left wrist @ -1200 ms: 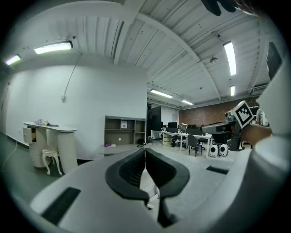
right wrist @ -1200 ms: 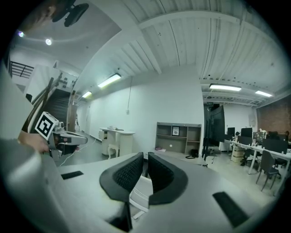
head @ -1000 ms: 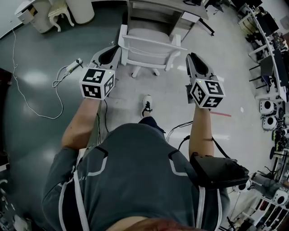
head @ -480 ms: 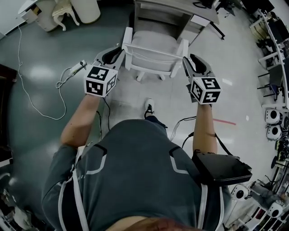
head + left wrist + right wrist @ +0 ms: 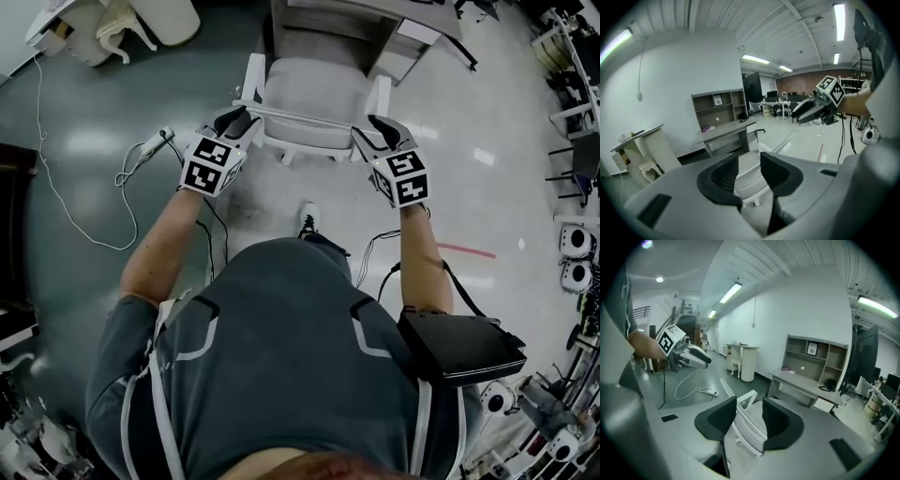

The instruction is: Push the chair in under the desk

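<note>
White frame and grey seat pad: chair (image 5: 314, 94) on the glossy grey floor (image 5: 84, 234), backrest turned toward the person, far edge of the seat up at the front of the counter (image 5: 370, 9), most of the seat out in the open. Left claw (image 5: 238, 119) at the left end of the backrest's top rail, right claw (image 5: 368, 128) at the right end, both level with each other and pointing away from the person. Left gripper view: jaws spread and opening, pale backrest showing in the gap, neither pad seen pressing on it. Right gripper view: jaws wider apart, also opening, slatted white back of the chair running through the gap at a slant, pads clear of it. Counter beyond the chair in both gripper views, with a grey shelf unit (image 5: 816, 351) on its rear edge. Off to the left on the floor, a power strip (image 5: 152, 143) with a long white cable (image 5: 52, 202) looping away. One shoe (image 5: 306, 218) just behind the chair's legs, between the forearms. Short red line (image 5: 466, 250) on the floor at the right. Black box (image 5: 459, 349) at the person's right hip.
</note>
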The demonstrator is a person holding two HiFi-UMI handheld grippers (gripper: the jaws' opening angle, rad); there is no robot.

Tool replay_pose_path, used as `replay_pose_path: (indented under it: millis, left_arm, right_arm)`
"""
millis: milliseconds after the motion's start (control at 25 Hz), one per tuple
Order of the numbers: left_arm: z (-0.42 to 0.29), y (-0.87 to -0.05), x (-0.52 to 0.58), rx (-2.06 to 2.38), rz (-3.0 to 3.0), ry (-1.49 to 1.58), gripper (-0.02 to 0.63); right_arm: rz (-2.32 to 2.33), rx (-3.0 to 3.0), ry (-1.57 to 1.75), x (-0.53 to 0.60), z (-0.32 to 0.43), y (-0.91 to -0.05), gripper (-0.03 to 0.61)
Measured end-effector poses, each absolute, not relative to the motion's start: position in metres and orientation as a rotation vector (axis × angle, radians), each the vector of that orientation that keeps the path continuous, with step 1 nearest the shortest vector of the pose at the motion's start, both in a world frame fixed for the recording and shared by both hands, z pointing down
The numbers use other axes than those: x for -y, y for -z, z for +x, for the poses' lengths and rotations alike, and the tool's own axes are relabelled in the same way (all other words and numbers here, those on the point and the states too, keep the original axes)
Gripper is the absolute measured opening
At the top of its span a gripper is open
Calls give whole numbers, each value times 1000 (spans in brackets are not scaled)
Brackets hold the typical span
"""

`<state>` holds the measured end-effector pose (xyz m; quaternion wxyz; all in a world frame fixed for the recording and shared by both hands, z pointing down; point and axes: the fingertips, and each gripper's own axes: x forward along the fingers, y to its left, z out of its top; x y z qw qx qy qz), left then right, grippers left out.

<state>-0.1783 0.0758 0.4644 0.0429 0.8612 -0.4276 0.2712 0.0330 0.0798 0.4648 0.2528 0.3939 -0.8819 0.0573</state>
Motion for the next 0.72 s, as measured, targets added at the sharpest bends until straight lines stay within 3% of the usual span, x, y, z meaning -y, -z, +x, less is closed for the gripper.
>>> replay_pose_path:
  millis: [440, 720]
  left_arm:
    - [-159, -569, -31, 1078, 2569, -1526, 232]
    - [-145, -607, -6, 936, 2545, -1803, 244]
  right_arm:
    - [720, 2184, -105, -57, 48, -575, 230]
    - [625, 2102, -40, -37, 61, -609, 230]
